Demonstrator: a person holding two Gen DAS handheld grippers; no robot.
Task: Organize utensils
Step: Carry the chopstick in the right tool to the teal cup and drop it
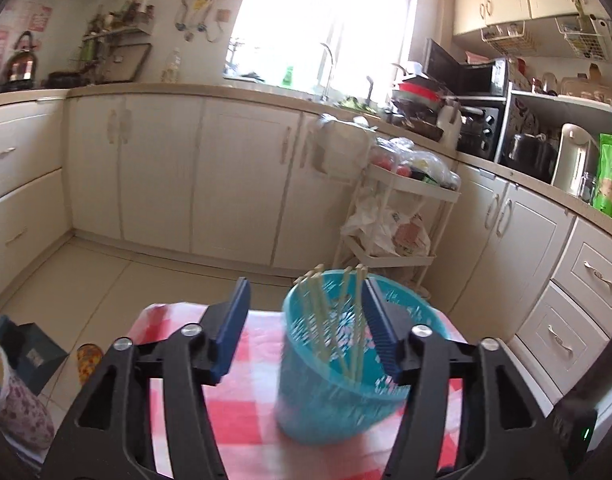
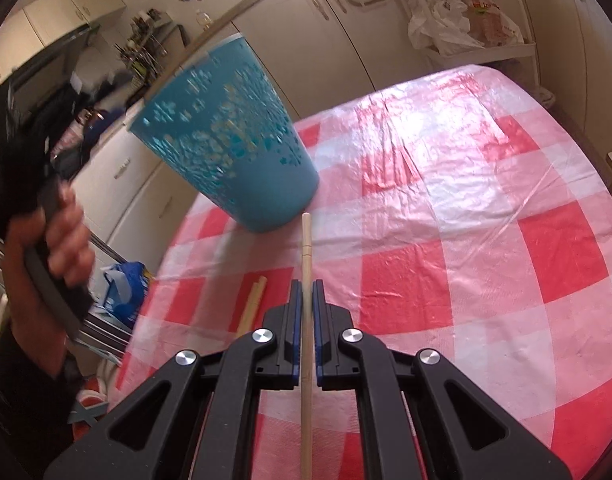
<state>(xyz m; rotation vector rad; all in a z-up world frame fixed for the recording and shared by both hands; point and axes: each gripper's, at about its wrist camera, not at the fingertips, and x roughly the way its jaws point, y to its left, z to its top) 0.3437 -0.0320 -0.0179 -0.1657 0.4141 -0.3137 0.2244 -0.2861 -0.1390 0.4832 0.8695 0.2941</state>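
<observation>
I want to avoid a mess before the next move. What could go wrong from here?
1. The teal basket looks tilted on the checked tablecloth; with the left gripper open around it, it may tip and spill its chopsticks.
2. The right gripper pinches one chopstick far from its tip, so it may swing and miss the rim.

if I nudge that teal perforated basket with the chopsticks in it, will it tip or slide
The teal basket probably tips easily: it is tall, narrows toward its base and already leans on the checkered tablecloth. Its thin, perforated plastic wall suggests it is light. The chopsticks lean loosely inside and may shift. The glossy cloth might let it slide.
</observation>
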